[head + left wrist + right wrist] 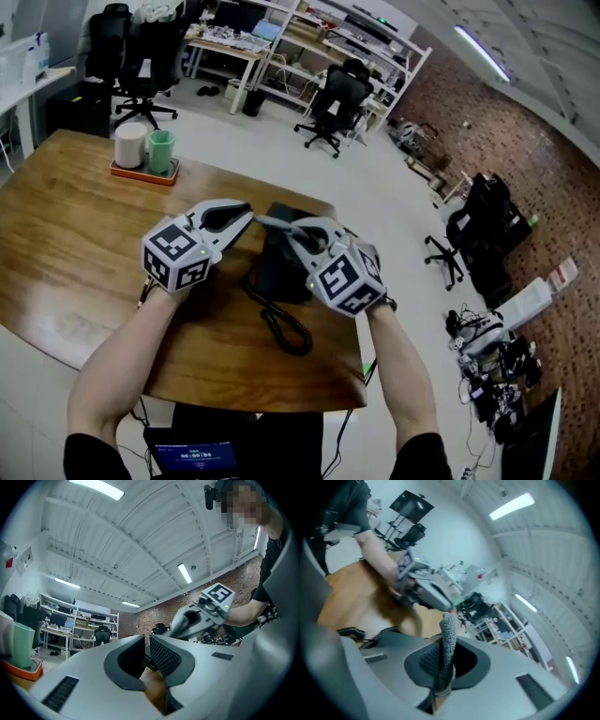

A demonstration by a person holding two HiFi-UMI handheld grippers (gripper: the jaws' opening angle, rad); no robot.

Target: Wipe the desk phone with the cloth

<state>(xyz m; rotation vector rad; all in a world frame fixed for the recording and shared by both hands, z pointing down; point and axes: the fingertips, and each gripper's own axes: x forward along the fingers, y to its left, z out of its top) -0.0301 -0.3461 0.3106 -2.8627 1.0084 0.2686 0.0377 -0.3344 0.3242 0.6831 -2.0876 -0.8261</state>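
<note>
Head view: the black desk phone (279,270) lies near the far edge of the wooden table (66,244), its coiled cord (287,330) trailing toward the near edge. Both tools hover over it. Left gripper (247,215): jaws a narrow gap apart, nothing between them. Right gripper (264,222): jaws pressed onto a strip of grey cloth (448,644), seen upright in the right gripper view. An orange tray (141,174) with two cups sits toward the far left corner.
</note>
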